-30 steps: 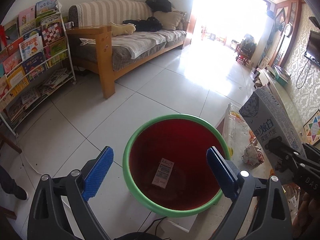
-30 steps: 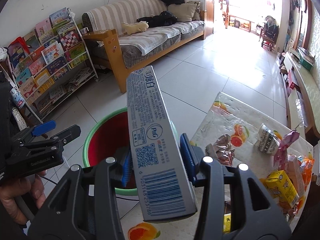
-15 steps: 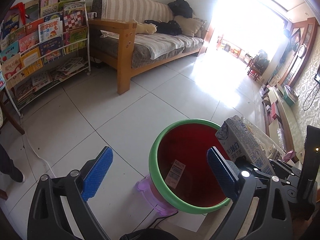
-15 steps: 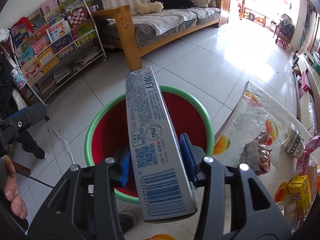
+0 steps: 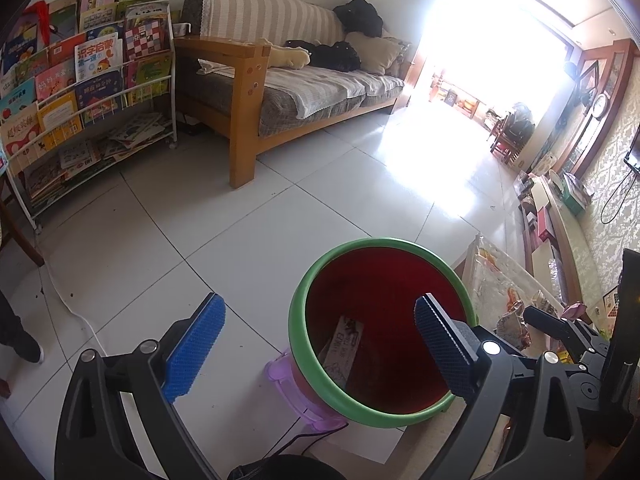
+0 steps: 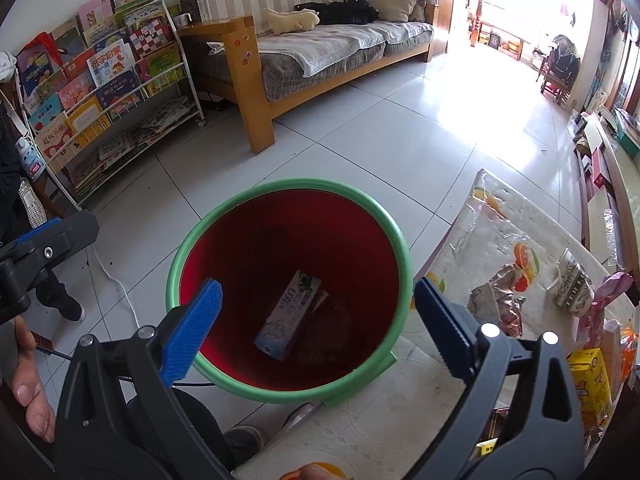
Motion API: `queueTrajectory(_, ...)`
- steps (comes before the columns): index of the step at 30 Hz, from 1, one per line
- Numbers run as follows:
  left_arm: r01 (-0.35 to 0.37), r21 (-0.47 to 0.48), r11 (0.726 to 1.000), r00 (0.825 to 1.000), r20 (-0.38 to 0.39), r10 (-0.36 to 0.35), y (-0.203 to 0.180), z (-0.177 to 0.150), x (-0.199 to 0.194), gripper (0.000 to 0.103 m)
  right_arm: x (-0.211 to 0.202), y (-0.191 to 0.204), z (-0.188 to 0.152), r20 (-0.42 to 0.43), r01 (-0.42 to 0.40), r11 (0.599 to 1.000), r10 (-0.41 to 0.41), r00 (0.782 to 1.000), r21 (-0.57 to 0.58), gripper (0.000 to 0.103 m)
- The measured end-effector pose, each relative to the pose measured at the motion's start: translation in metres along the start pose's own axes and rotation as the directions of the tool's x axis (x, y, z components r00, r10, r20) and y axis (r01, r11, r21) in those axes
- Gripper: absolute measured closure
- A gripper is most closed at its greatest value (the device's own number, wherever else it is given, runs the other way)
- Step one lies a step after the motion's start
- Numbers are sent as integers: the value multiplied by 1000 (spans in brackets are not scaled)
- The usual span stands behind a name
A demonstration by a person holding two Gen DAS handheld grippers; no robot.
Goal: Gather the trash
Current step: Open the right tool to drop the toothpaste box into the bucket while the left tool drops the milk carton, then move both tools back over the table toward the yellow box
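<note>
Below the right tool (image 6: pixel 316 320), whose jaws are opening with nothing between them, the carton (image 6: pixel 289 315) lies in the red bin (image 6: pixel 384 224): drop done. Left tool (image 5: pixel 320 350) spread, empty. Next, swing right to the wrappers (image 6: pixel 500 300) on the table (image 6: pixel 440 380).

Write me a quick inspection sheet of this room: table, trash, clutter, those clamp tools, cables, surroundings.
Surface: table with a fruit-print cover.
Job's things: red bin with a green rim beside the table; long carton lying inside.
Clutter: crumpled wrapper, paper cup, yellow box on the table.
Grippers: right gripper opening, nothing between its jaws; left gripper open, empty.
Cables: white cord on the floor.
Surroundings: sofa, book rack, tiled floor.
</note>
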State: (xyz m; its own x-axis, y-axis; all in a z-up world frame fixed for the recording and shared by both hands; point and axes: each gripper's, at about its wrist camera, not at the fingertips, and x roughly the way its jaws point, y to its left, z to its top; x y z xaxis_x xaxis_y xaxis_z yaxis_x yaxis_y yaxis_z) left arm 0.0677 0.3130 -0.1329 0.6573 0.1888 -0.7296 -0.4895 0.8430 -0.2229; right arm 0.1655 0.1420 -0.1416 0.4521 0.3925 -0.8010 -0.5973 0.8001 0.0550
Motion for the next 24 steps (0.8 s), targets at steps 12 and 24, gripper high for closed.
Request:
queueTrajectory(12, 95, 95, 991, 995, -5, -95, -58, -8, -20, 8, -80, -45, -27, 93, 60, 996, -67, 993, 69, 5)
queueTrajectory(24, 259, 247, 934, 965, -40, -258, -157, -44, -60, 8, -182, -132, -95, 156, 197, 953, -236, 959, 229, 5)
